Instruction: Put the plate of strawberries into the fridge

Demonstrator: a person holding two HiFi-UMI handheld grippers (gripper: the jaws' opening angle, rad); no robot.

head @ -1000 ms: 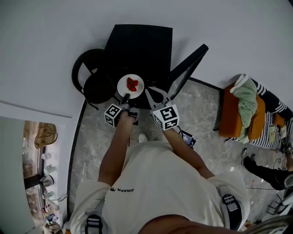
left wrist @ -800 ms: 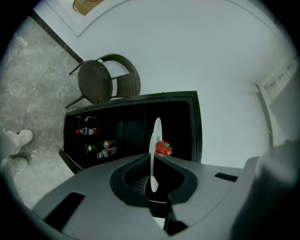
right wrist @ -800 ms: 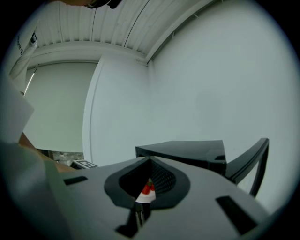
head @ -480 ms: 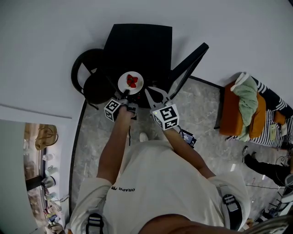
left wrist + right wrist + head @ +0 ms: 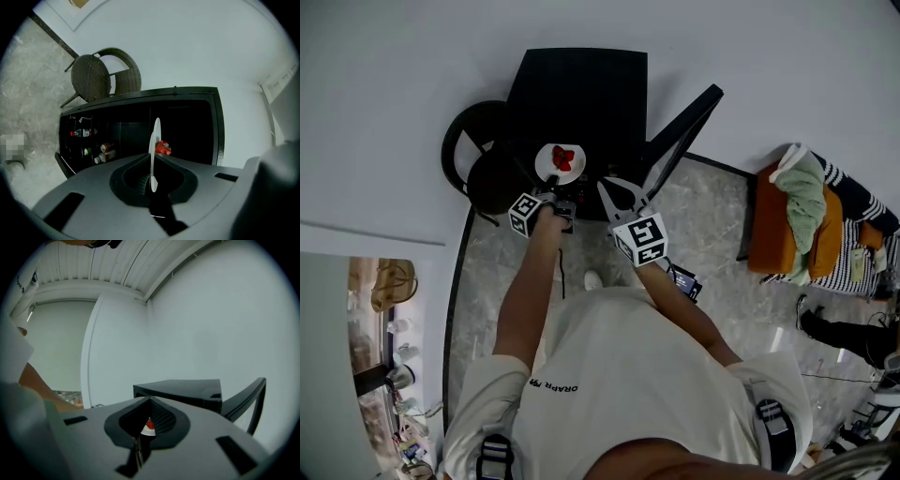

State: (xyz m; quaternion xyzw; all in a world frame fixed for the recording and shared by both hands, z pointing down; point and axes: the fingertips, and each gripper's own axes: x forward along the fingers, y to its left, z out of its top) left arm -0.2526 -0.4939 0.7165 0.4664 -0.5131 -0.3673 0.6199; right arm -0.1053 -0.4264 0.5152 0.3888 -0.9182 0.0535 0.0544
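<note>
Jaws of the left gripper [image 5: 152, 180] pinch the rim of the plate [image 5: 547, 167] of strawberries [image 5: 563, 157], edge-on in its own view, just before the open black fridge [image 5: 581, 89], its inside too dark to read, while the right gripper [image 5: 139, 446] hangs beside, jaws together, empty.
</note>
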